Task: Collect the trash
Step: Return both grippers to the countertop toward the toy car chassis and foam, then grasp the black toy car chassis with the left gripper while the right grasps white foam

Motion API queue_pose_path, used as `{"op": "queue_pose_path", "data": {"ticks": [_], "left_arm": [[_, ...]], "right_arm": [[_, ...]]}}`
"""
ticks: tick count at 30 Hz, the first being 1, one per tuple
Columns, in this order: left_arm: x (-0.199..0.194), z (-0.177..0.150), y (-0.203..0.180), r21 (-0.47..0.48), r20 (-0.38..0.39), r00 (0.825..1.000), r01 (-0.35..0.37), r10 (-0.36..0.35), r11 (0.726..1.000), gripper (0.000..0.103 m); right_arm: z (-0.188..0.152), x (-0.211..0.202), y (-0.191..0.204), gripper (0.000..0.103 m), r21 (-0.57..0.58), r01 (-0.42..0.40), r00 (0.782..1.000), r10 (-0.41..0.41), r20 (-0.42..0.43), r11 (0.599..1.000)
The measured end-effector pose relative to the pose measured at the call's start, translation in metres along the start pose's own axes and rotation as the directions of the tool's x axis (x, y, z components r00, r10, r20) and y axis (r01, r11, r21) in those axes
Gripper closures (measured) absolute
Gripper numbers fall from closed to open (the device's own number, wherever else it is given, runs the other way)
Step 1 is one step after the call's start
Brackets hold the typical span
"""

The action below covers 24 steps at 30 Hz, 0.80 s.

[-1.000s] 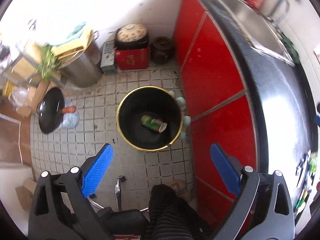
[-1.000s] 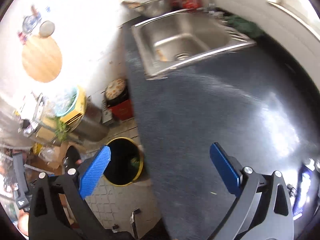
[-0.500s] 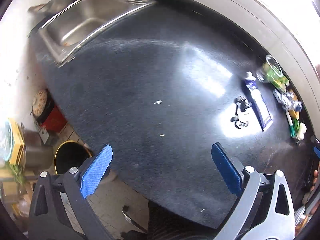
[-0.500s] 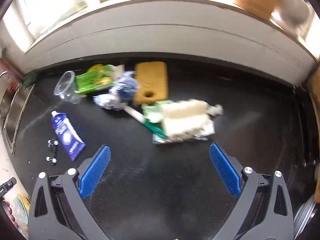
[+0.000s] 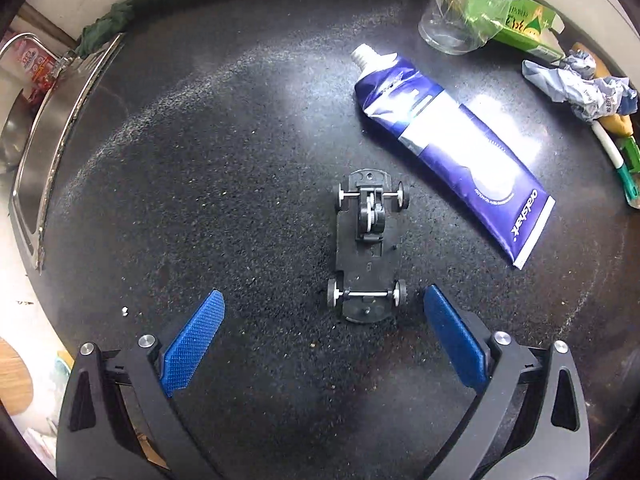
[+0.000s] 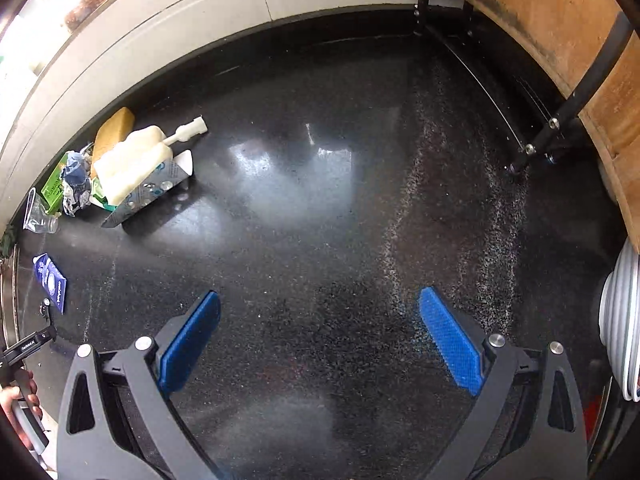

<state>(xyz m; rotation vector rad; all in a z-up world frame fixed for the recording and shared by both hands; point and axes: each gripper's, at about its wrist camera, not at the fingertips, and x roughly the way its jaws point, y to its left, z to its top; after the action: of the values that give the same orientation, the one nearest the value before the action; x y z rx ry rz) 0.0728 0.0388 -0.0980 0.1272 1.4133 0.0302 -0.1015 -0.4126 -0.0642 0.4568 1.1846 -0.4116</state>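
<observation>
My left gripper (image 5: 324,304) is open and empty, low over the black counter (image 5: 224,184). A black toy car chassis (image 5: 366,246) lies just ahead, its near axle level with my fingertips. A blue toothpaste tube (image 5: 452,148) lies to its right. A clear plastic cup (image 5: 460,4), a green carton (image 5: 528,28) and crumpled paper (image 5: 580,84) lie at the far right. My right gripper (image 6: 318,300) is open and empty over bare counter. A trash pile with a white plastic bottle (image 6: 136,160) and a yellow sponge (image 6: 114,130) lies far left; the tube (image 6: 50,282) shows there too.
The steel sink (image 5: 44,152) borders the counter on the left, with a green cloth (image 5: 106,26) at its corner. A wooden board in a black rack (image 6: 560,52) stands at the right, with stacked plates (image 6: 620,312) beside it. The white tiled wall (image 6: 160,28) runs behind.
Both grippers swung from the floor bin and sink up over the counter. The left came down close over the toy chassis. The right moved right, away from the trash pile. Both stayed open.
</observation>
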Motion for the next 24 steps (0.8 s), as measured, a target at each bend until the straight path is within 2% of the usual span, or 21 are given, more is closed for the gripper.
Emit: {"op": "queue_pose_path", "data": {"ticks": [3, 6, 8, 11, 16, 19, 20, 21, 22, 23, 24], "left_arm": [[0.006, 0.005, 0.008, -0.054, -0.019, 0.997, 0.078, -0.079, 0.996, 0.005], [0.009, 0.012, 0.016, -0.049, -0.015, 0.996, 0.086, -0.087, 0.995, 0.005], [0.011, 0.017, 0.025, -0.060, -0.016, 0.996, 0.085, -0.086, 0.995, 0.005], [0.014, 0.026, 0.048, -0.091, -0.018, 0.996, 0.081, -0.083, 0.993, 0.005], [0.014, 0.029, 0.064, -0.091, 0.008, 0.997, 0.080, -0.080, 0.993, 0.007], [0.009, 0.027, 0.065, -0.093, 0.042, 0.996, 0.077, -0.074, 0.993, 0.019], [0.006, 0.029, 0.064, -0.096, 0.056, 0.996, 0.075, -0.070, 0.993, 0.030], [0.003, 0.031, 0.066, -0.098, 0.073, 0.995, 0.071, -0.064, 0.993, 0.047], [0.001, 0.034, 0.066, -0.097, 0.086, 0.995, 0.067, -0.059, 0.993, 0.057], [-0.001, 0.036, 0.067, -0.095, 0.095, 0.994, 0.056, -0.047, 0.994, 0.073], [-0.001, 0.039, 0.068, -0.100, 0.095, 0.994, 0.055, -0.045, 0.993, 0.073]], "right_arm": [[0.004, 0.013, 0.011, 0.007, -0.048, 0.007, 0.999, -0.009, -0.036, 0.999], [0.014, 0.029, 0.032, 0.007, -0.099, -0.004, 0.998, -0.003, -0.069, 0.995], [0.024, 0.036, 0.049, 0.007, -0.123, -0.043, 0.996, 0.033, -0.082, 0.991], [0.047, 0.036, 0.078, 0.007, -0.147, -0.101, 0.994, 0.093, -0.056, 0.984], [0.093, 0.042, 0.126, 0.007, -0.211, -0.131, 0.991, 0.129, -0.025, 0.969], [0.115, 0.059, 0.146, 0.007, -0.217, -0.144, 0.989, 0.138, -0.042, 0.965], [0.121, 0.065, 0.150, 0.007, -0.205, -0.159, 0.987, 0.150, -0.057, 0.966], [0.125, 0.071, 0.153, 0.007, -0.187, -0.182, 0.983, 0.171, -0.072, 0.965], [0.129, 0.077, 0.155, 0.007, -0.172, -0.206, 0.977, 0.194, -0.088, 0.963], [0.131, 0.084, 0.159, 0.007, -0.160, -0.237, 0.969, 0.221, -0.110, 0.958], [0.132, 0.090, 0.160, 0.020, -0.140, -0.274, 0.958, 0.256, -0.132, 0.952]]}}
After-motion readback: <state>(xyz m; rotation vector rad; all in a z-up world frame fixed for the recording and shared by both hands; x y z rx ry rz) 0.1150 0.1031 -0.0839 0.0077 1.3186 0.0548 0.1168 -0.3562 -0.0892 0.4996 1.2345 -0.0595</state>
